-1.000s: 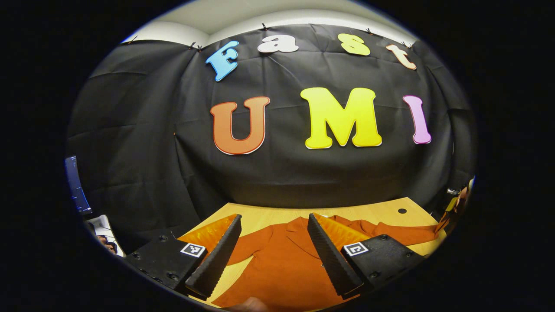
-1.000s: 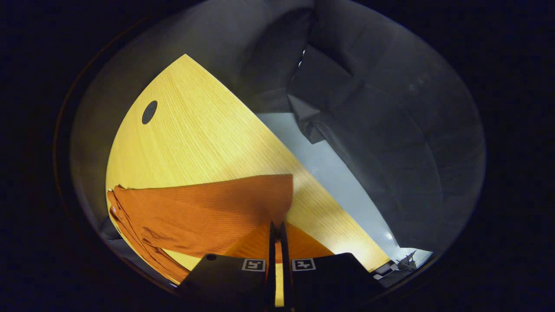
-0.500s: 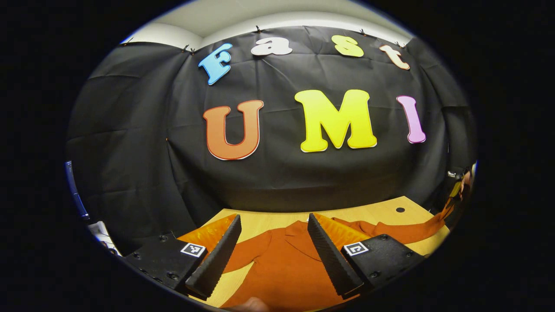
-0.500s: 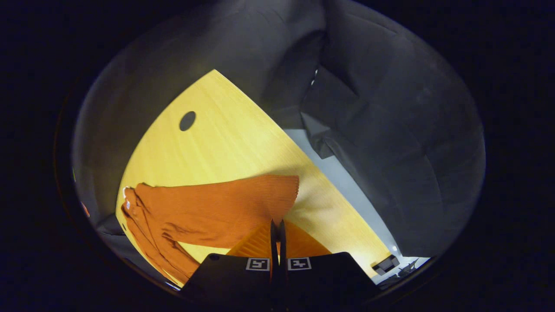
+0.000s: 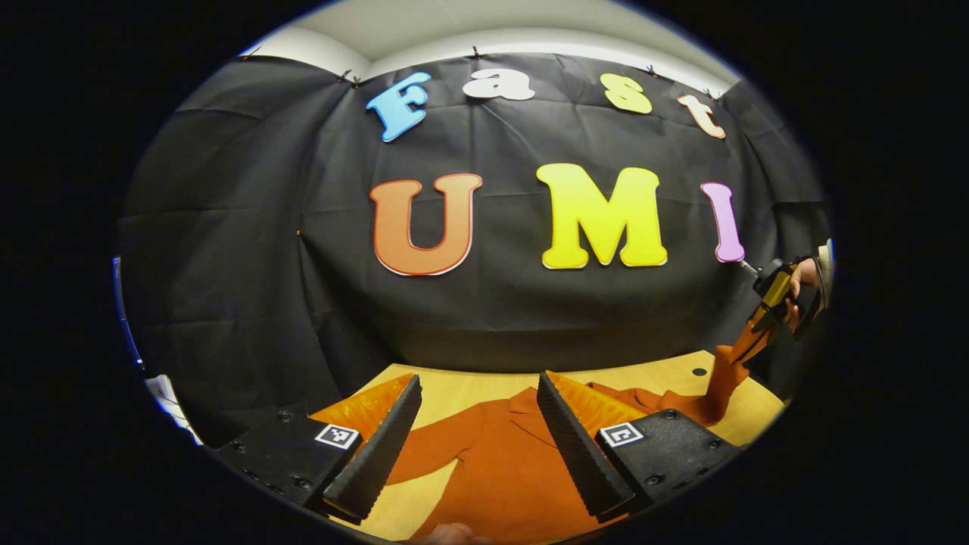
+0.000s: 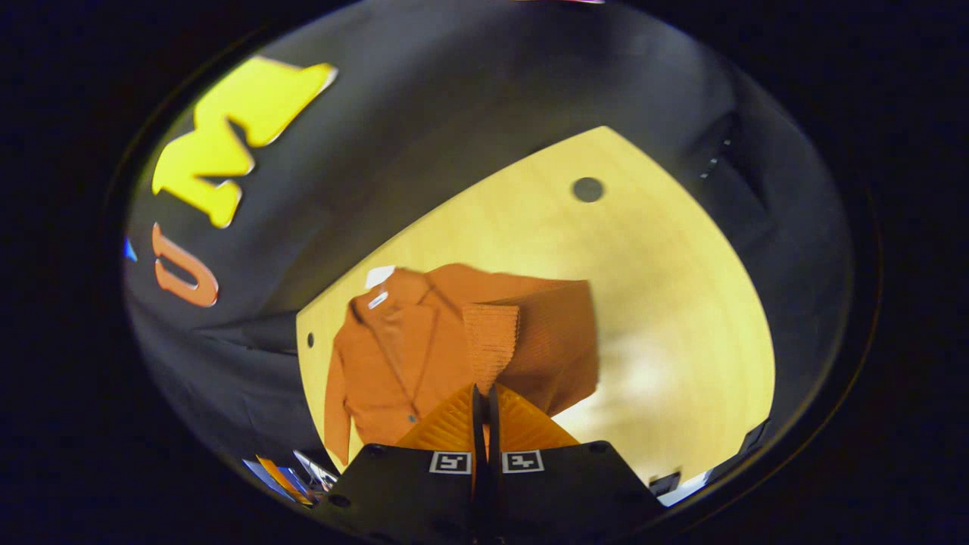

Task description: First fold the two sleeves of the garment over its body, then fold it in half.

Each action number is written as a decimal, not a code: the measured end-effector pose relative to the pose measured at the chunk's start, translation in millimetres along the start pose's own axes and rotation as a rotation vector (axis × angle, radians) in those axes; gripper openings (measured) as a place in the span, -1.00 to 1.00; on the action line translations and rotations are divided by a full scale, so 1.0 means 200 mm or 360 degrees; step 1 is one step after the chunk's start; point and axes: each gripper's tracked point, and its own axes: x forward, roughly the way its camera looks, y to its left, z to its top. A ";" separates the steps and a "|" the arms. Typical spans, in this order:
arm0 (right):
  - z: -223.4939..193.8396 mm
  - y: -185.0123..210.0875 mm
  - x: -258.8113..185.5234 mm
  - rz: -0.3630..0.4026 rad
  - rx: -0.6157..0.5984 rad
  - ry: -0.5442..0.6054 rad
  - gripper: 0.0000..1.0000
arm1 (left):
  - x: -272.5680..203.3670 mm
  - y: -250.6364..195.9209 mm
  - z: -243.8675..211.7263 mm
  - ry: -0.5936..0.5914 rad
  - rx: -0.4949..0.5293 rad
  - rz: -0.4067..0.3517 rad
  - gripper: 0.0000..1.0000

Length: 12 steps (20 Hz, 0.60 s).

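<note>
An orange collared garment [image 5: 500, 462] lies spread on the wooden table [image 5: 454, 390]. My left gripper [image 5: 477, 378] hovers open over its body, with nothing between the fingers. At the far right my right gripper [image 5: 749, 344], held by a hand [image 5: 802, 276], has the right sleeve [image 5: 719, 386] lifted off the table. In the right gripper view my right gripper [image 6: 484, 390] is shut on the ribbed cuff [image 6: 492, 341] of that sleeve, which hangs above the garment's body [image 6: 394, 356]. The other sleeve [image 6: 333, 401] lies straight along the body's side.
The table [image 6: 666, 303] has a dark round cable hole [image 6: 587, 189] near its far right corner and a smaller one [image 6: 310, 340] by the garment's shoulder. Black cloth walls close in behind and beside the table.
My right gripper has lifted the sleeve cuff up off the table and swung round to face the garment's body. The left gripper has hardly moved.
</note>
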 end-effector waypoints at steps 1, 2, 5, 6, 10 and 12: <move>-0.02 0.11 0.04 0.0014 -0.0062 0.0019 -0.99 | -0.01 0.07 -0.03 0.0014 0.0005 0.0028 0.99; -0.10 0.23 0.07 0.0029 -0.0116 0.0050 -0.99 | -0.02 0.13 -0.06 0.0032 0.0007 0.0052 0.99; -0.24 0.56 0.24 0.0060 -0.0242 0.0141 -0.99 | -0.08 0.33 -0.13 0.0051 0.0023 0.0143 0.99; -0.29 0.67 0.30 0.0068 -0.0280 0.0169 -0.99 | -0.10 0.39 -0.14 0.0045 0.0032 0.0169 0.99; -0.48 1.07 0.51 0.0129 -0.0390 0.0283 -1.00 | -0.18 0.58 -0.25 0.0089 0.0060 0.0232 0.99; -0.57 1.24 0.65 0.0138 -0.0454 0.0322 -1.00 | -0.22 0.65 -0.30 0.0109 0.0022 0.0256 0.99</move>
